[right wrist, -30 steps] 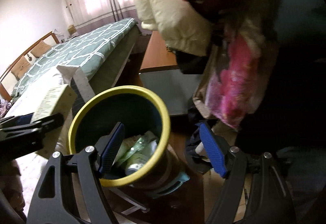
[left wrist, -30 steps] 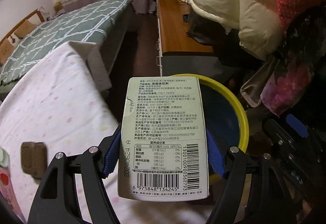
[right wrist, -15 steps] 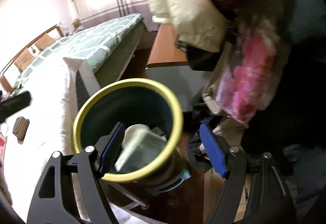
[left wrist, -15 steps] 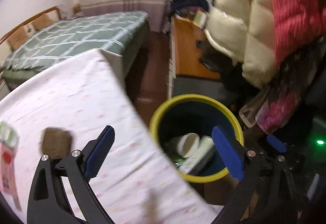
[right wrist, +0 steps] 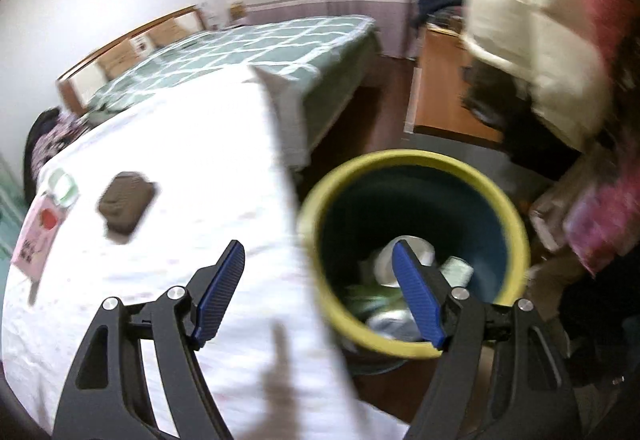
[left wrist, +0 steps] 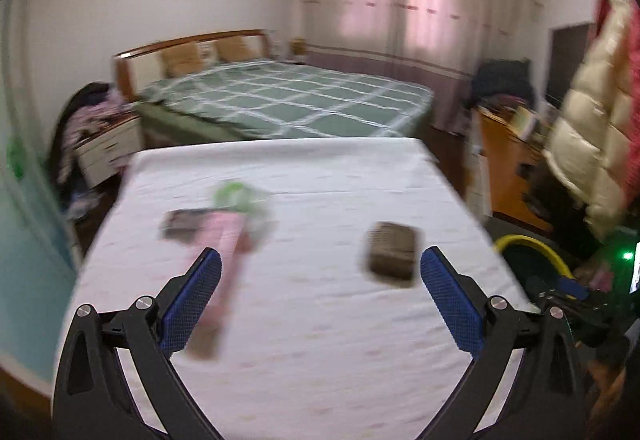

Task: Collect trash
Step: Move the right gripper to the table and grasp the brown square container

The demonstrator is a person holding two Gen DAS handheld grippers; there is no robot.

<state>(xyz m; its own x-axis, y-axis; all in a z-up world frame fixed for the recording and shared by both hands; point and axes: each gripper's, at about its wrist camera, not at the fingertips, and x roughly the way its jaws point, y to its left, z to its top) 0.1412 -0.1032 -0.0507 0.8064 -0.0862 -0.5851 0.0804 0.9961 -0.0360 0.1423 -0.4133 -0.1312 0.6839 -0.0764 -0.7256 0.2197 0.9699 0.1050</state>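
Observation:
A yellow-rimmed dark bin (right wrist: 416, 240) stands beside the white-covered table (right wrist: 200, 168), with several cartons and cups inside. Its rim also shows at the right in the left wrist view (left wrist: 528, 246). On the table lie a brown box (left wrist: 392, 254) (right wrist: 126, 206), a pink carton (left wrist: 228, 256) (right wrist: 38, 236), a green-white wrapper (left wrist: 240, 196) and a dark packet (left wrist: 184, 222). My left gripper (left wrist: 318, 298) is open and empty above the table. My right gripper (right wrist: 320, 286) is open and empty, over the table edge and bin rim.
A green checked bed (left wrist: 288, 100) lies behind the table. A wooden desk (left wrist: 508, 156) and hanging coats (left wrist: 588, 144) stand at the right, above the bin. A nightstand with clothes (left wrist: 104, 144) is at the far left.
My left gripper let the white carton go into the bin, then swung left over the table. My right gripper has also turned left, toward the table edge.

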